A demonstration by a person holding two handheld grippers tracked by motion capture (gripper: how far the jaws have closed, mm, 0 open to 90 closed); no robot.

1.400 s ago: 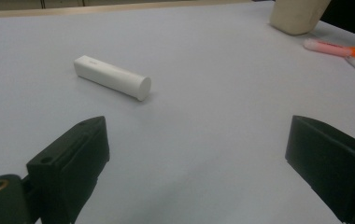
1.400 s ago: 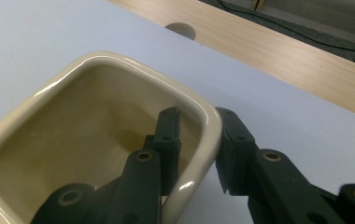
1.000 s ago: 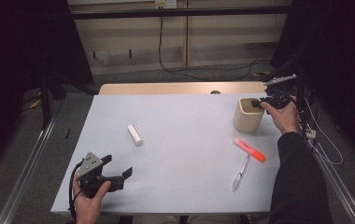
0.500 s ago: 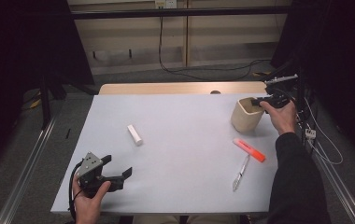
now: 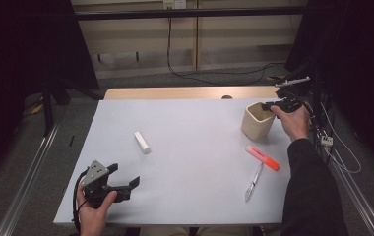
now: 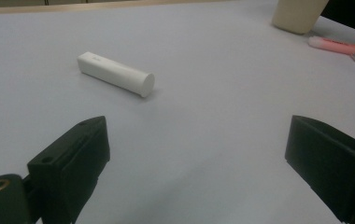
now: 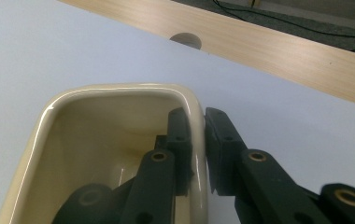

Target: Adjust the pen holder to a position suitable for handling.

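Note:
A cream cup (image 5: 257, 120) stands tilted at the table's right rear. My right gripper (image 5: 269, 105) is shut on its rim: in the right gripper view one jaw is inside the cup (image 7: 101, 154) and one outside, pinching the wall at my right gripper (image 7: 197, 135). My left gripper (image 5: 124, 183) rests low at the front left, open, with nothing between its fingers. In the left gripper view a white cylinder (image 6: 116, 73) lies ahead of my left gripper (image 6: 199, 154). The same white cylinder (image 5: 142, 141) lies left of centre.
An orange-pink highlighter (image 5: 263, 158) and a white pen (image 5: 253, 181) lie near the front right, beside the person's right sleeve (image 5: 308, 187). A bare wooden strip (image 5: 190, 93) with a dark hole runs along the white table's (image 5: 195, 162) far edge. Cables hang at the right.
The cup now leans, its base shifted slightly left while my right gripper keeps hold of the rim. My left gripper has stayed put.

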